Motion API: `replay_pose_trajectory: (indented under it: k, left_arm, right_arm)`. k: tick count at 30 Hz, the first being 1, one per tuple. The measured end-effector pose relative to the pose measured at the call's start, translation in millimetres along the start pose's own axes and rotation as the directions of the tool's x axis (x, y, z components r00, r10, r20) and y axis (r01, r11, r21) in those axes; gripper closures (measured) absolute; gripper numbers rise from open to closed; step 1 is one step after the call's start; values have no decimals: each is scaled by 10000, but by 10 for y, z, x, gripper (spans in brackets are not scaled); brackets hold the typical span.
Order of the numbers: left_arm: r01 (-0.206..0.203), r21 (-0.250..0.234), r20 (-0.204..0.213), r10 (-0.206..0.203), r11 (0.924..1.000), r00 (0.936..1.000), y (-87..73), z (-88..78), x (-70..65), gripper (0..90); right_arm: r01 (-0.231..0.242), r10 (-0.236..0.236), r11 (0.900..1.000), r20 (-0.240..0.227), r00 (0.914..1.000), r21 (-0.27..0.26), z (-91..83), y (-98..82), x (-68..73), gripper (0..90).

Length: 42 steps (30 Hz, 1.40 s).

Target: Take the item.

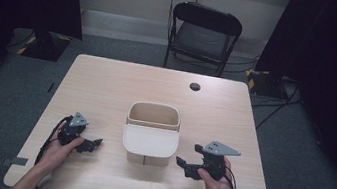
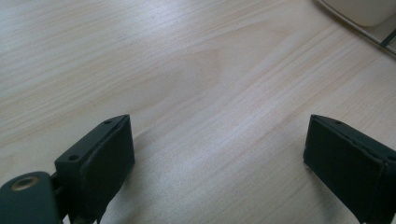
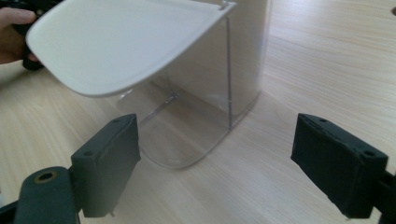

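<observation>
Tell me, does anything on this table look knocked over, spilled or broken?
Nothing stands out. The beige container stands upright at the middle of the table, with its white lid hanging out over the clear front. Left gripper and right gripper sit open either side, touching nothing.

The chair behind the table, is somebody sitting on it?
No. The black chair beyond the table has a bare seat, with nobody on it.
</observation>
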<state>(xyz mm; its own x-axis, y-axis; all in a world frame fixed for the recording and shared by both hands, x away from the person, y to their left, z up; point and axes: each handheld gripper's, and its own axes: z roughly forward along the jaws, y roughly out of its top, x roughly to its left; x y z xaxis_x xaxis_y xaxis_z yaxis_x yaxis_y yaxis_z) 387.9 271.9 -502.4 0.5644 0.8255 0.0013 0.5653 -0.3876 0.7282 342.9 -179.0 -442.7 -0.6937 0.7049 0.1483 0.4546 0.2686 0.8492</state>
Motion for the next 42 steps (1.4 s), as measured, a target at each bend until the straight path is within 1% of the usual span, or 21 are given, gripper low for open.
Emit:
replay_pose_trajectory:
  k: [1,5,7,10,13,19,21,23,27,28,30,31,34,42]
  left_arm:
    - [-8,2,-4,8,10000,10000,0,0,0,81]
    - [-4,-3,-2,4,10000,10000,0,0,0,81]
    - [-4,-1,-4,4,10000,10000,0,0,0,81]
    - [-1,-1,-3,1,10000,10000,0,0,0,81]
    - [-20,20,-4,20,10000,10000,1,-2,1,81]
    - [-4,1,-2,4,10000,10000,0,0,0,81]
    - [-6,18,-19,6,10000,10000,1,-1,0,81]
    - [-13,4,6,13,10000,10000,0,0,1,81]
    - [5,2,-3,-5,10000,10000,0,0,-1,81]
    - [5,2,-3,-5,10000,10000,0,0,-1,81]
    - [-25,33,-11,26,10000,10000,1,-2,0,81]
    - [-25,32,-19,25,10000,10000,1,-2,1,81]
    - [-25,26,-14,25,10000,10000,1,-2,0,81]
    - [-5,2,-2,5,10000,10000,0,0,0,81]
  right_arm:
    - [58,-58,10000,-180,9998,-6,8,24,20,146]
    - [101,-99,9999,-306,9995,62,35,39,51,146]
    - [206,-198,9996,-456,9988,172,63,38,98,147]
    - [287,-274,9993,-515,9983,247,81,27,135,147]
    - [351,-336,9991,-611,9976,232,100,58,178,149]
    - [497,-465,9981,-827,9955,377,190,92,244,153]
    - [589,-549,9970,-790,9954,496,258,99,262,154]
    - [565,-529,9973,-725,9960,473,282,110,262,156]
    - [545,-513,9977,-764,9958,414,328,115,268,159]
    - [545,-513,9977,-764,9958,414,328,115,268,159]
    - [387,-357,9987,-857,9957,331,347,107,273,163]
    - [455,-423,9984,-860,9954,350,350,108,277,167]
    - [418,-396,9988,-849,9956,237,351,115,281,171]
    - [523,-502,9984,-850,9951,228,340,125,276,179]
